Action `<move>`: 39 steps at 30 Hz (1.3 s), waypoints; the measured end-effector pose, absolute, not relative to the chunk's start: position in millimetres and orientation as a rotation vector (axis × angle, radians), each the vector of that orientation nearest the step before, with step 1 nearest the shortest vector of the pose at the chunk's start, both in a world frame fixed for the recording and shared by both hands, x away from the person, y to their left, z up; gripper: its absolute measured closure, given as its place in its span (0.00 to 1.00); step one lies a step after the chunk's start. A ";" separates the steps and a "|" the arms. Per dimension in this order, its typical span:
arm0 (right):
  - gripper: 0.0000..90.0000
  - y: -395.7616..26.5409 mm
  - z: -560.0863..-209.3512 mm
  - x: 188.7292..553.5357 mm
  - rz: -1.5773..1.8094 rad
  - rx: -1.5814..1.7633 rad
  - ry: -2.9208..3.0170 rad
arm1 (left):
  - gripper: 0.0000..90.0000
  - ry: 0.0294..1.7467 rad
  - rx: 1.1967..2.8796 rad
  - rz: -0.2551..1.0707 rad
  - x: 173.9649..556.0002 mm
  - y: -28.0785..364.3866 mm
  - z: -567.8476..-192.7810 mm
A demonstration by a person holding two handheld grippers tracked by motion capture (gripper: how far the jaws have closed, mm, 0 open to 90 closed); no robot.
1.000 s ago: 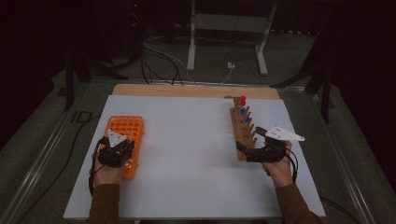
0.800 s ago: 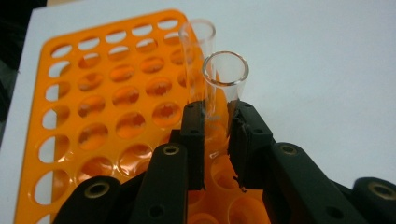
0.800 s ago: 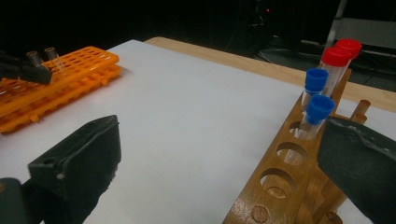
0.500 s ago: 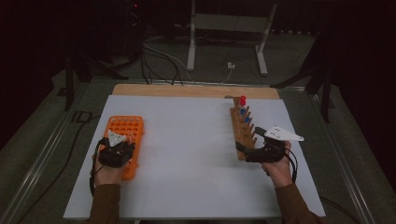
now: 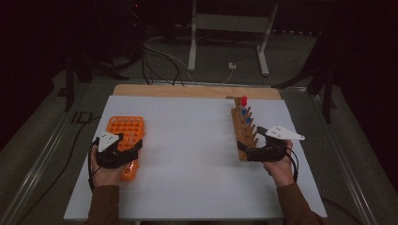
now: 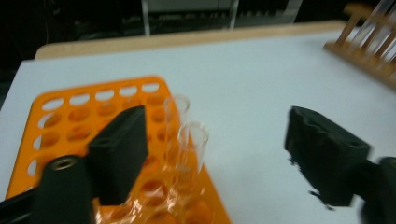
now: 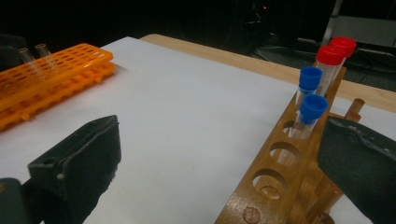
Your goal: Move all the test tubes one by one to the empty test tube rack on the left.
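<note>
Standing upright in orange plastic rack (image 6: 93, 121): clear glass tube (image 6: 190, 149) | between left gripper (image 6: 219, 154) jaws, just opened, untouched | right gripper (image 7: 224, 172) released, empty.

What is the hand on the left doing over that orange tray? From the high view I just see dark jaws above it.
Observer: The left gripper view shows two clear uncapped tubes standing in the orange rack, between the jaws of the left gripper.
Visitor: Is it squeezing them?
Observer: No. Its jaws have just been opening and do not press on the glass.
Visitor: And the wooden stand on the right?
Observer: In the right gripper view, the wooden rack holds two blue-capped tubes and two red-capped tubes. The holes nearest the open right gripper are empty.
</note>
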State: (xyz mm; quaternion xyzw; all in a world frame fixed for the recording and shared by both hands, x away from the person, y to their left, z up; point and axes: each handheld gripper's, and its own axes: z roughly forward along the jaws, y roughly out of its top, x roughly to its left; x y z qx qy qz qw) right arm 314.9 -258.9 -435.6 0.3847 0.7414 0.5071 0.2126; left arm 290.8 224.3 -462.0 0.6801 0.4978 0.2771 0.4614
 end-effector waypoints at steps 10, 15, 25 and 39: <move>0.00 -261.4 -429.5 334.2 1.377 1.098 2.045 | 0.01 1.156 1.588 0.712 286.9 210.6 -454.4; 0.04 -264.5 -431.4 351.0 1.332 1.139 2.032 | 0.02 1.103 1.565 0.650 285.9 205.5 -451.8; 0.46 -262.4 -447.5 380.0 1.169 1.214 2.069 | 0.01 1.097 1.611 0.647 285.8 191.2 -453.9; 0.84 -255.8 -457.8 392.0 1.127 1.235 2.050 | 0.01 1.097 1.639 0.641 286.6 186.3 -457.0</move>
